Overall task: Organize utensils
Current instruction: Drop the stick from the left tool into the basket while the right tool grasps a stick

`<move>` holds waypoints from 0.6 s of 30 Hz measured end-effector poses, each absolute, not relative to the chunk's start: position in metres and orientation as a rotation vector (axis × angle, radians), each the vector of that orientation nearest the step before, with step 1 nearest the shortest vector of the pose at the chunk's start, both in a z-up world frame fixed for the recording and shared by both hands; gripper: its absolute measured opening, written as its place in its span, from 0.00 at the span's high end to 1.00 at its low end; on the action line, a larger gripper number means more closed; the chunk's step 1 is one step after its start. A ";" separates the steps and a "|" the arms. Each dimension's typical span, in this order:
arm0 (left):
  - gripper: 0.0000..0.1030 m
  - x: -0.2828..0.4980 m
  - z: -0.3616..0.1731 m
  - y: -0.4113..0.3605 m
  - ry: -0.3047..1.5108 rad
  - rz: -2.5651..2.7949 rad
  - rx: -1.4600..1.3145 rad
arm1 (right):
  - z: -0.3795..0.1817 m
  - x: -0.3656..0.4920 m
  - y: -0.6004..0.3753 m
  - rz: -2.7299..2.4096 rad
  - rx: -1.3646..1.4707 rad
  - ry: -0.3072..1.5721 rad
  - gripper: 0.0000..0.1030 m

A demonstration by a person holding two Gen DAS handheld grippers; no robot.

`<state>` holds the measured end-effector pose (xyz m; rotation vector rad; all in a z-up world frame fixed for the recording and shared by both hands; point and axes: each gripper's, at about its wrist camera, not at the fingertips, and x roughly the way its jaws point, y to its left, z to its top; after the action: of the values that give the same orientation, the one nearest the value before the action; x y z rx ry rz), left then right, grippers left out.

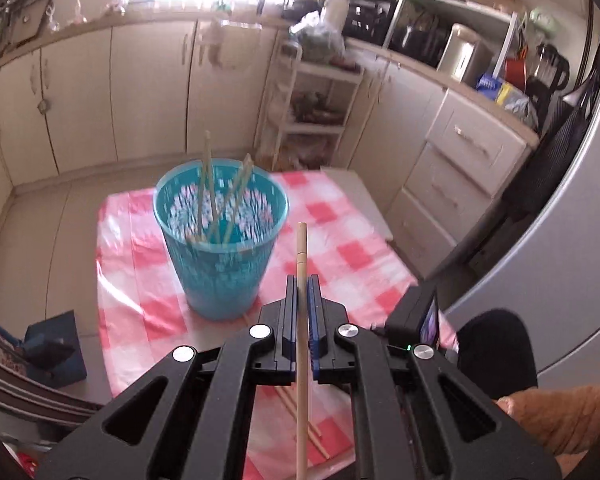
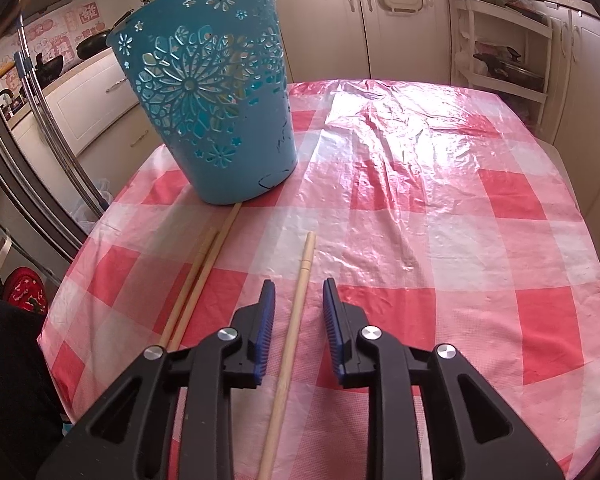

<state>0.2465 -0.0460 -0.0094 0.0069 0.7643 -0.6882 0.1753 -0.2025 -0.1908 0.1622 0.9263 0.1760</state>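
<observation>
Left gripper [image 1: 301, 284] pinches a chopstick [image 1: 301, 248] at frame centre; right gripper [image 2: 299, 294] spread around another chopstick [image 2: 296, 304], teal basket [image 2: 204, 92] upper left.

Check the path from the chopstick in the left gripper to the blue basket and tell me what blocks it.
Nothing visible blocks it. The left gripper is shut on a chopstick, raised above the checkered tablecloth. The blue basket stands just ahead and to the left, its top open, with several chopsticks already leaning inside.
</observation>
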 end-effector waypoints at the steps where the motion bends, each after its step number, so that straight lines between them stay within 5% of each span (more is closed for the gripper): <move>1: 0.95 0.253 0.007 -0.045 0.715 -0.673 -0.012 | -0.191 0.175 -0.202 0.176 0.162 0.926 0.76; 7: 0.95 0.314 0.042 -0.057 0.563 -0.547 -0.121 | -0.191 0.175 -0.203 0.178 0.169 0.926 0.76; 18: 0.95 0.400 0.006 -0.071 0.463 -0.267 -0.160 | -0.191 0.176 -0.200 0.188 0.158 0.925 0.71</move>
<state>0.3997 -0.0706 0.0064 -0.1597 0.4629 -0.2671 0.1756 -0.2003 -0.1910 0.1581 0.9254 0.1876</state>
